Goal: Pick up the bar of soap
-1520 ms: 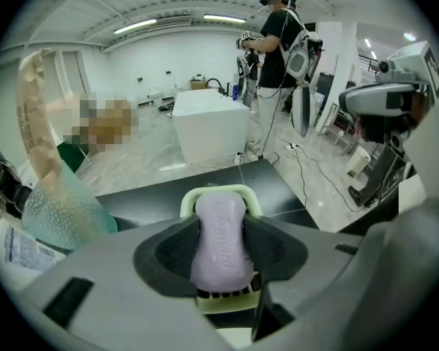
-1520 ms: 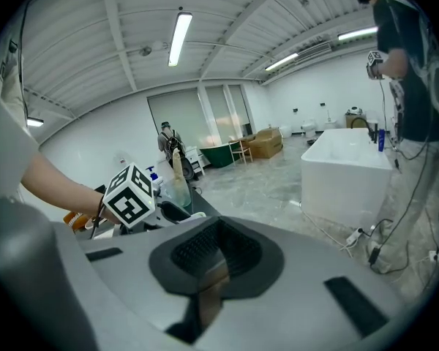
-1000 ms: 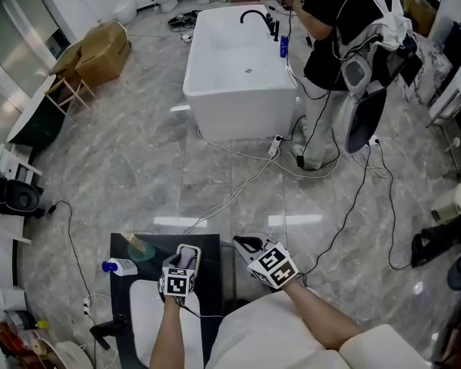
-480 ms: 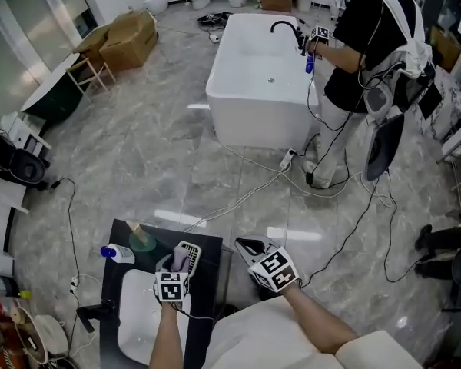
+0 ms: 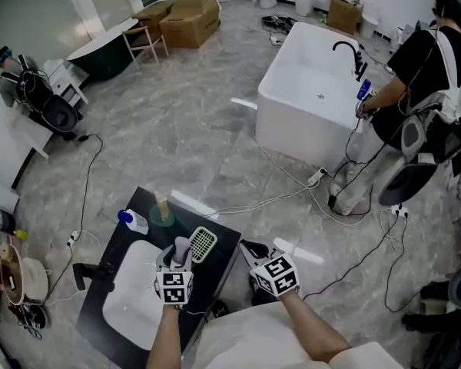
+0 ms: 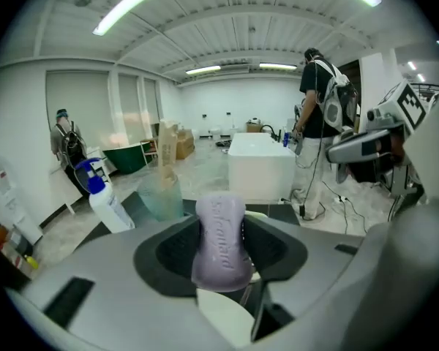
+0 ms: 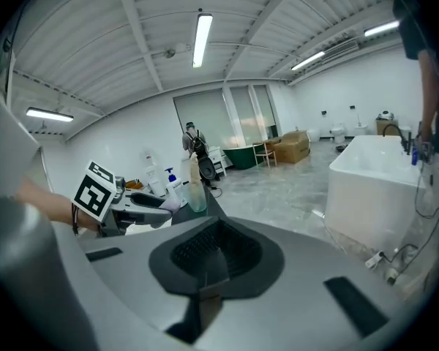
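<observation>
- Soap: the lilac oval bar of soap point(image 6: 221, 240) stands on end, pinched across its narrow sides by the jaws of the left gripper point(image 5: 180, 257), with its embossed face toward that gripper's camera.
- Half a second ago the bar sat right over the pale slotted soap dish point(image 5: 203, 244). Now the dish shows almost whole, just right of the bar, so the bar has come off it.
- How much air is under the bar I can't tell from here.
- To my eye the pick-up is as good as done, and what's left is keeping the grip steady.
- The hold sits over the black counter top point(image 5: 221, 261), at the far right rim of the white basin point(image 5: 131, 302).
- The right gripper point(image 5: 253, 250) hangs just right of the counter's edge, jaws pressed together on nothing.
- Farther left on the counter stand a greenish translucent tumbler point(image 5: 163, 214) and a white pump bottle with a blue cap point(image 5: 136, 221).
- The head camera has also swung round, so the white freestanding bathtub point(image 5: 311, 106) now lies far right.
</observation>
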The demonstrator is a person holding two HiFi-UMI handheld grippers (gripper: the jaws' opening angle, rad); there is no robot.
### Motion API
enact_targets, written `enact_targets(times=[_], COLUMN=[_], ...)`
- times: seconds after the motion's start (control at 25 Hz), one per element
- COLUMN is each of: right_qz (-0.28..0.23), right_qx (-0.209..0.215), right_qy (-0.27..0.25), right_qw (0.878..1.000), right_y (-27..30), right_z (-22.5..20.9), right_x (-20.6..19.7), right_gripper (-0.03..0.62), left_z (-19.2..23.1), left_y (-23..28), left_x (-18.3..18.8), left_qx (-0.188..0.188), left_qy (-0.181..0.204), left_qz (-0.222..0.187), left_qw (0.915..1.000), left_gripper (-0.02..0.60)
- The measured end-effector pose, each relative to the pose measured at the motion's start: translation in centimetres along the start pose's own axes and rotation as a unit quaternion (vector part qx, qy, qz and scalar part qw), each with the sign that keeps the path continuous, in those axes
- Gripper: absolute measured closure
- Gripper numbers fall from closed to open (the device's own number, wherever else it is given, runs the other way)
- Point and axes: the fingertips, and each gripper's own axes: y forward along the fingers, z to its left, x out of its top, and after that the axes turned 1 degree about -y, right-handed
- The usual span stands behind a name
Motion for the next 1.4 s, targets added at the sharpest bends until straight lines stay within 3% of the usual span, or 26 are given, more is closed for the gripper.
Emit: enact_targets(times=[0.28, 0.48, 0.68, 0.96, 1.16, 1.4], right_qz=[-0.004, -0.012, -0.020, -0.028, -0.032, -0.046], right_qx=[0.018, -0.003, -0.037, -0.036, -0.054, -0.074], right_qy=[-0.003, 0.027, 0.050, 0.055, 0.046, 0.049], right_qw=[1.000, 1.000, 0.998, 0.997, 0.997, 0.995], right_y=[1.2, 1.2, 0.8, 0.4, -0.2, -0.4], right_z=[0.5, -0.1, 0.8, 5.0, 7.9, 9.6], right_x=[0.5, 0.7, 0.1, -1.2, -2.9, -3.6], right_gripper=[0.588, 0.588, 0.588, 0.588, 0.588, 0.589], left_z=[0.6, 0.3, 0.5, 0.4, 0.7, 0.7], left_y=[-3.3, -5.0, -7.5, -10.5, -13.8, -16.6], left_x=[1.2, 1.7, 2.0, 3.0, 5.1, 7.4], left_qx=[0.052, 0.053, 0.061, 0.033, 0.004, -0.021], left_qy=[-0.045, -0.079, -0.062, -0.081, -0.093, -0.071], left_qz=[-0.062, -0.089, -0.100, -0.142, -0.188, -0.229], left_qw=[0.9957, 0.9915, 0.9912, 0.9860, 0.9777, 0.9706], left_gripper=[0.388, 0.388, 0.388, 0.388, 0.388, 0.388])
